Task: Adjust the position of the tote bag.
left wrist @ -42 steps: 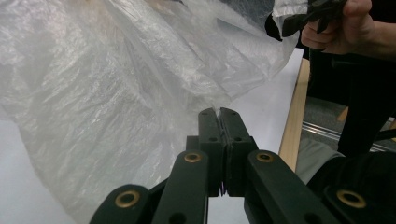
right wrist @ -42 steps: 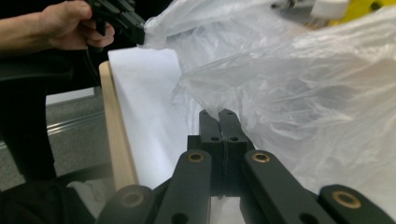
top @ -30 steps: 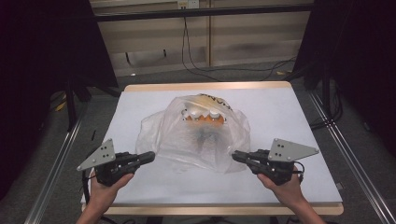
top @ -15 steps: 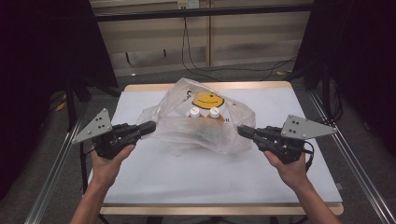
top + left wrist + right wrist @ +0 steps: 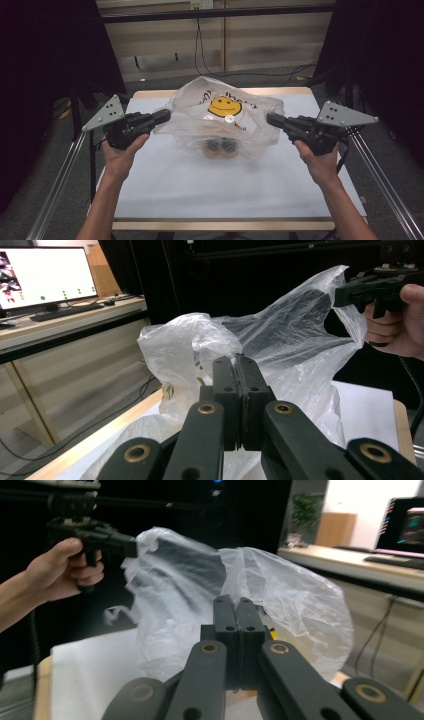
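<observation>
Lettering beside the yellow smiley [image 5: 224,106] on the plastic bag [image 5: 250,125] is too blurred to read. I hold that bag above the surface [image 5: 190,185], left hand-held gripper [image 5: 163,116] and right hand-held gripper [image 5: 272,119] both clenched on its opposite edges.

White-topped table [image 5: 210,190] with pale wooden edging

One clear plastic bag [image 5: 225,120] with a yellow smiley face hangs above the white table [image 5: 200,190]. Two grippers pinch it: the left gripper [image 5: 162,116] and the right gripper [image 5: 272,119]. Two dark round items [image 5: 221,146] sit inside the bag.
</observation>
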`<state>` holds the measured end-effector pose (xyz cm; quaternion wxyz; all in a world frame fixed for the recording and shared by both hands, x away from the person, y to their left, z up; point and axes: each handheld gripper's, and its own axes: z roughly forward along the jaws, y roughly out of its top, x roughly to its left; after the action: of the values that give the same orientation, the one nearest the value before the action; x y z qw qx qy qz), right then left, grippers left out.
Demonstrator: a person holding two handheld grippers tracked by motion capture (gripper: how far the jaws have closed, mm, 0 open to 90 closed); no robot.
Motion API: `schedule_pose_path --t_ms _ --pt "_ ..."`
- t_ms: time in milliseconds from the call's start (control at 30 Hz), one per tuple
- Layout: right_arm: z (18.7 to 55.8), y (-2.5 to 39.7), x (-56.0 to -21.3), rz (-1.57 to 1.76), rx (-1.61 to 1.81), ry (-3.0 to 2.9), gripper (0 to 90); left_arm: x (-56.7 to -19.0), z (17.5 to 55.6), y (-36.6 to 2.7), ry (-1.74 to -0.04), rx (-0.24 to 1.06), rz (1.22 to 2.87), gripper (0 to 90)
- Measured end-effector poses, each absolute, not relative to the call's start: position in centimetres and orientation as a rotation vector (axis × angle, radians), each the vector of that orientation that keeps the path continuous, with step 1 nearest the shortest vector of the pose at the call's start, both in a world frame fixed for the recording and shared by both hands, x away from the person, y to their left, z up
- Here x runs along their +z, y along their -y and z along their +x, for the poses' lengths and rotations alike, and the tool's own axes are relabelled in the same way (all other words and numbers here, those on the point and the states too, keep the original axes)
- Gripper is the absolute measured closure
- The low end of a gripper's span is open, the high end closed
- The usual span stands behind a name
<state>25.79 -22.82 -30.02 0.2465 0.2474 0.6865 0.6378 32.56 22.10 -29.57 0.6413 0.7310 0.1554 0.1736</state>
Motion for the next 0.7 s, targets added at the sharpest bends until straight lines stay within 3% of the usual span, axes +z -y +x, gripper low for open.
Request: schedule_pose_path --t_ms 700 --pt "29.1 26.6 -27.7 0.771 1.709 -1.747 90.0 -29.4 35.7 -24.1 -0.423 0.434 1.609 89.2"
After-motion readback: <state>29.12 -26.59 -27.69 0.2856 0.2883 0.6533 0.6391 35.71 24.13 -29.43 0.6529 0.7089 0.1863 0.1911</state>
